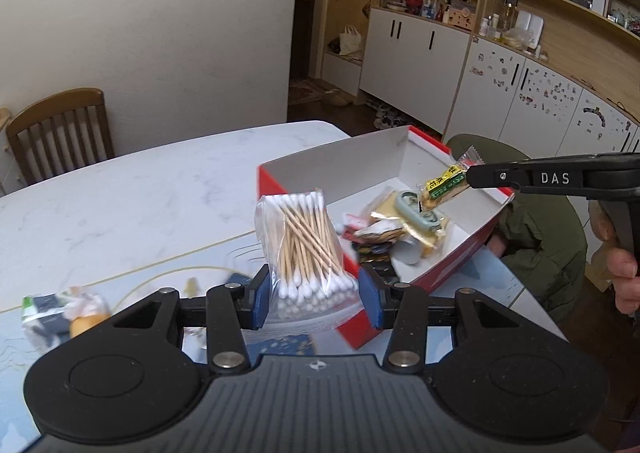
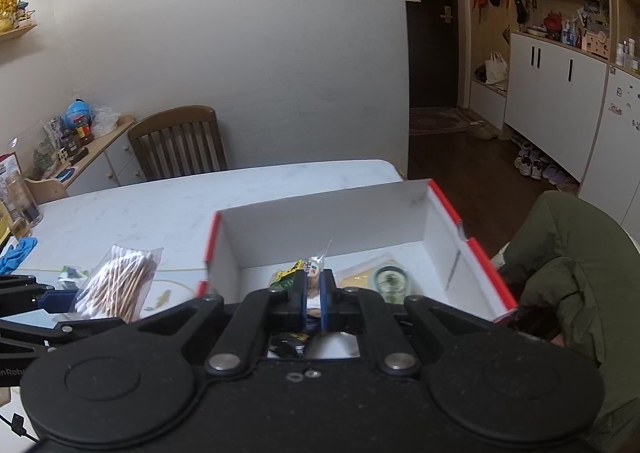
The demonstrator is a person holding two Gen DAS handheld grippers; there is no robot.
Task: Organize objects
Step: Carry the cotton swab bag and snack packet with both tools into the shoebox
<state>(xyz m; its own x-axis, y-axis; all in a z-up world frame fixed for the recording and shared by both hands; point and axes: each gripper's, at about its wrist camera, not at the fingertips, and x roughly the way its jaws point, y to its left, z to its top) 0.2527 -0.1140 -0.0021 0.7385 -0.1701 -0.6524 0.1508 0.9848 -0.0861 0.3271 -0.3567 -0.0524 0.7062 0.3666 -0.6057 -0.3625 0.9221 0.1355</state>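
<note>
My left gripper [image 1: 314, 299] is shut on a clear bag of cotton swabs [image 1: 308, 249], held above the table just left of the red box [image 1: 304, 173]. In the right wrist view the same swab bag [image 2: 120, 281] hangs at the left with the left gripper's fingers [image 2: 24, 293] on it. My right gripper [image 2: 314, 293] is shut on a yellow-green snack packet [image 2: 298, 271] over the open box [image 2: 320, 221]. From the left wrist view, that packet [image 1: 442, 185] dangles from the right gripper's fingertips [image 1: 480, 177] above the box's contents.
Inside the box lie several packets and a pale green round item [image 1: 416, 209]. A small wrapped item [image 1: 60, 313] lies on the marble table [image 1: 140, 189]. A wooden chair [image 2: 178, 143] stands behind; a green jacket [image 2: 568, 265] drapes a seat beside the box.
</note>
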